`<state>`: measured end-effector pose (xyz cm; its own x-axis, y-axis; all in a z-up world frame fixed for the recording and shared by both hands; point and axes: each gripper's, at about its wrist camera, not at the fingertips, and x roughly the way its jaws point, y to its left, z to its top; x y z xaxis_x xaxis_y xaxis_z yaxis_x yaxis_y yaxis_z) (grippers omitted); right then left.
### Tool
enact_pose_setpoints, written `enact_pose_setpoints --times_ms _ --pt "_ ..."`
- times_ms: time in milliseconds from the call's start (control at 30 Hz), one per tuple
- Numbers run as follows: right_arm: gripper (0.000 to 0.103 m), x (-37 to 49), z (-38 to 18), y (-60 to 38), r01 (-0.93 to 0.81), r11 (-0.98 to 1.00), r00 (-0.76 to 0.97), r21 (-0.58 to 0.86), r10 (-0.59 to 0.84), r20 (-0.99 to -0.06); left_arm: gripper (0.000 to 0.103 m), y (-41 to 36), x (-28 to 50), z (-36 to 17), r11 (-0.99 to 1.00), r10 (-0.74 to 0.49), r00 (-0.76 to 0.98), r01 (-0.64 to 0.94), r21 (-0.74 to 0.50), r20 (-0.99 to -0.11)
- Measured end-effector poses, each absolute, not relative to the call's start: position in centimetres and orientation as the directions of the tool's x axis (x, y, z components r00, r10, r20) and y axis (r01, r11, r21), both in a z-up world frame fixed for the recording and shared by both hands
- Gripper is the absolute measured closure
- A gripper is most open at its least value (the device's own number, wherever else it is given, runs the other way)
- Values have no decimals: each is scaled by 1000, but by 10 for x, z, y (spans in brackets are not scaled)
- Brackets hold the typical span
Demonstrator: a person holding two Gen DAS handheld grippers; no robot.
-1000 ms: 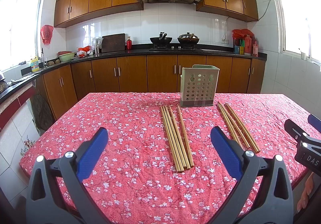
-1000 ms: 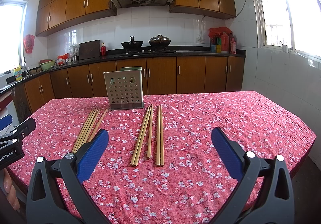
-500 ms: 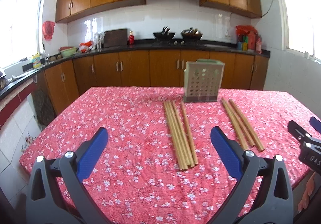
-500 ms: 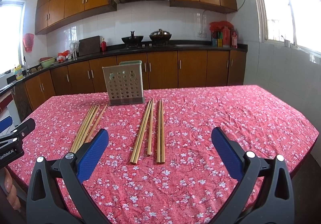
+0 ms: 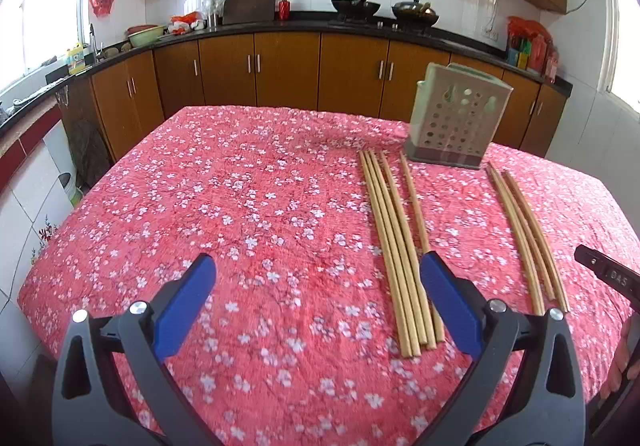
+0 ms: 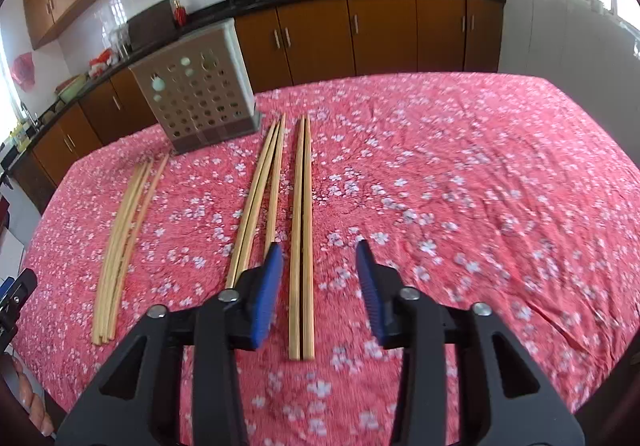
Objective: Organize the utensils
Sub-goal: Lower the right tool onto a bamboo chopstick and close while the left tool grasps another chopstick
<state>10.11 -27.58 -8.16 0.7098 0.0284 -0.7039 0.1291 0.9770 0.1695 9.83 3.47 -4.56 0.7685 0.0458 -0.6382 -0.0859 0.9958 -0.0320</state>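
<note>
Several bamboo chopsticks lie in groups on the red floral tablecloth (image 5: pixel 248 214). A beige perforated utensil holder (image 5: pixel 456 122) stands at the far side; it also shows in the right wrist view (image 6: pixel 196 94). My left gripper (image 5: pixel 316 302) is open and empty, its right finger beside the left bundle of chopsticks (image 5: pixel 396 246). My right gripper (image 6: pixel 320 278) is partly closed but still open, its jaws on either side of a pair of chopsticks (image 6: pixel 302 230), not touching them. Another group (image 6: pixel 260 190) lies just left of it, and the left bundle (image 6: pixel 124 222) farther left.
A second group of chopsticks (image 5: pixel 524 234) lies right of the holder in the left wrist view. The right gripper's body (image 5: pixel 608 274) shows at that view's right edge. Kitchen cabinets and counter (image 5: pixel 280 58) run behind the table. Table edges fall away left and right.
Both grippers have moved forward and tilted down toward the table. The right gripper's jaws have narrowed and now straddle the pair of chopsticks. The left gripper has shifted left of its bundle.
</note>
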Motion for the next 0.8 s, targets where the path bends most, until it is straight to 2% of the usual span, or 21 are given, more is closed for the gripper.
enact_pose_setpoints --times_ms 67,200,367,533,667,800 --pt "77 115 -90 -275 120 977 680 174 47 -732 10 35 107 -49 997 37 755 -77 -33 -654" --pt "83 134 -103 -274 113 975 628 190 78 -774 23 32 120 -55 998 17 733 -56 -36 -680" --pt "94 141 -109 -278 97 979 626 180 81 -776 35 28 137 -65 998 -28 701 -23 -62 -712" --pt "95 149 -113 -285 100 982 621 161 65 -781 51 25 154 -76 992 -110 653 19 -129 -749" --pt "95 151 -112 -284 103 984 628 143 47 -777 68 19 163 -82 989 -139 621 45 -142 -771" --pt "95 150 -113 -284 99 986 636 134 41 -770 73 14 170 -88 986 -164 591 71 -151 -790"
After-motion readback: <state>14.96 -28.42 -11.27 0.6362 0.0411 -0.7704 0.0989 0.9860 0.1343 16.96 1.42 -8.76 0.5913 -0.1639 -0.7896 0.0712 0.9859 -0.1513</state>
